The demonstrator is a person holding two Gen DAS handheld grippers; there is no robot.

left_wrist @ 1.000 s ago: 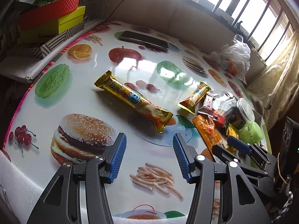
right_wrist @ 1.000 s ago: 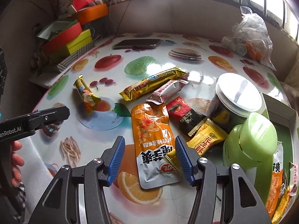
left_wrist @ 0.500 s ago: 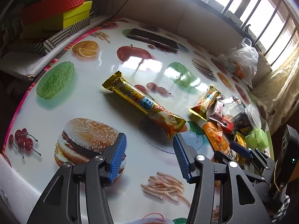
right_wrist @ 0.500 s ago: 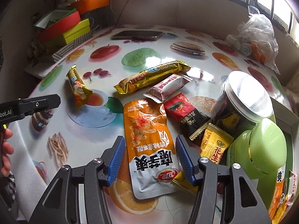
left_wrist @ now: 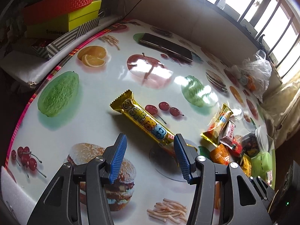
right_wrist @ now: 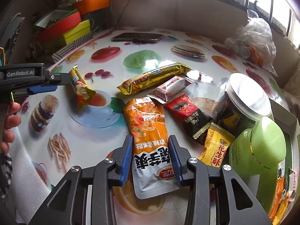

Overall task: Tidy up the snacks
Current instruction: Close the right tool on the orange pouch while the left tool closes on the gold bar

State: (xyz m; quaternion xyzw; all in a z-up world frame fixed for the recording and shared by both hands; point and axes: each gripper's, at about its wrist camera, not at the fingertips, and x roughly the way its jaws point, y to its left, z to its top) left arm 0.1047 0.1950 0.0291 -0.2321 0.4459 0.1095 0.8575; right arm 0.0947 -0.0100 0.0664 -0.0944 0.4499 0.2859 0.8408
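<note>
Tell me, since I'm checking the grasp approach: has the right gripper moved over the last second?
Yes. The right gripper has advanced along the orange pouch; its jaws, narrower now, straddle the white lower end, apparently not yet clamped.

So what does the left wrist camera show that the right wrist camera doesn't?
Only the left view shows the left tongs open from behind, over a printed burger. Only the right view shows the right tongs straddling the orange pouch, plus a yellow peanut packet. Both show the gold snack bar, the phone, the plastic bag and the green jar.
</note>
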